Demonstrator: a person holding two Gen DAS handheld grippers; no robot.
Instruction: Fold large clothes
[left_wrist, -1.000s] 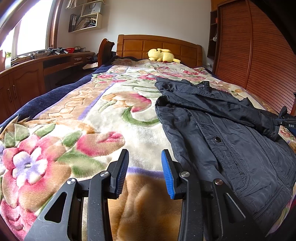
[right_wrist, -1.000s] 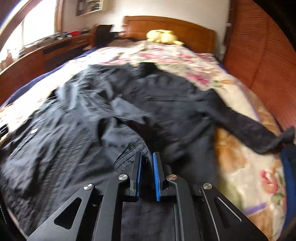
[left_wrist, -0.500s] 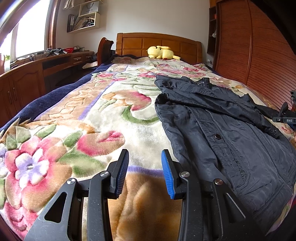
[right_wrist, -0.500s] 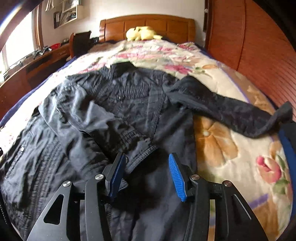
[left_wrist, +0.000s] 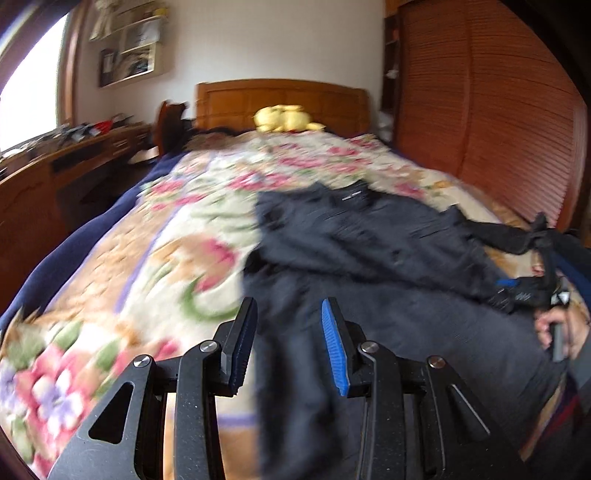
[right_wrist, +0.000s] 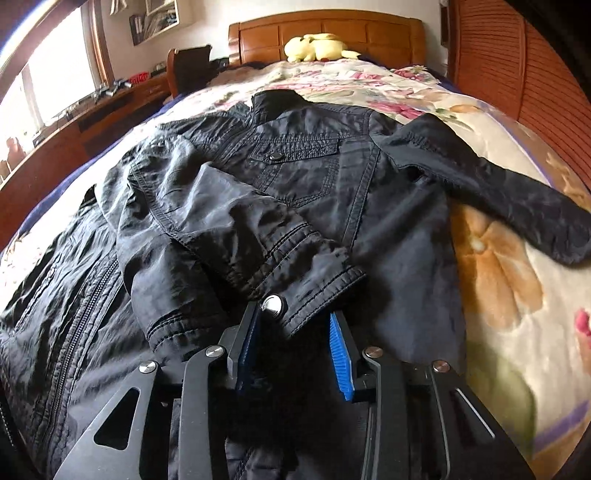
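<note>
A black jacket (right_wrist: 314, 177) lies front-up on the floral bed cover (right_wrist: 498, 258), collar toward the headboard. One sleeve is folded across its chest, and the sleeve's cuff (right_wrist: 295, 295) with a metal snap rests at my right gripper's tips. My right gripper (right_wrist: 295, 317) is closing, with the cuff corner between its jaws and the pads not pressing it. The other sleeve (right_wrist: 517, 195) lies spread out to the right. In the blurred left wrist view, my left gripper (left_wrist: 290, 310) hovers open and empty over the jacket's (left_wrist: 369, 258) left edge. The right gripper (left_wrist: 517, 293) and a hand (left_wrist: 554, 328) show at far right.
A yellow plush toy (right_wrist: 317, 46) sits by the wooden headboard (right_wrist: 325, 33). A wooden desk (left_wrist: 55, 177) with clutter runs along the left under the window. Louvred wardrobe doors (left_wrist: 498, 129) stand close on the right. Bare floral cover (left_wrist: 129, 277) stretches left of the jacket.
My right gripper let go of the folded sleeve, opened wide, then narrowed again near the cuff. My left gripper rose and swung right, from over the bare cover to over the jacket's edge.
</note>
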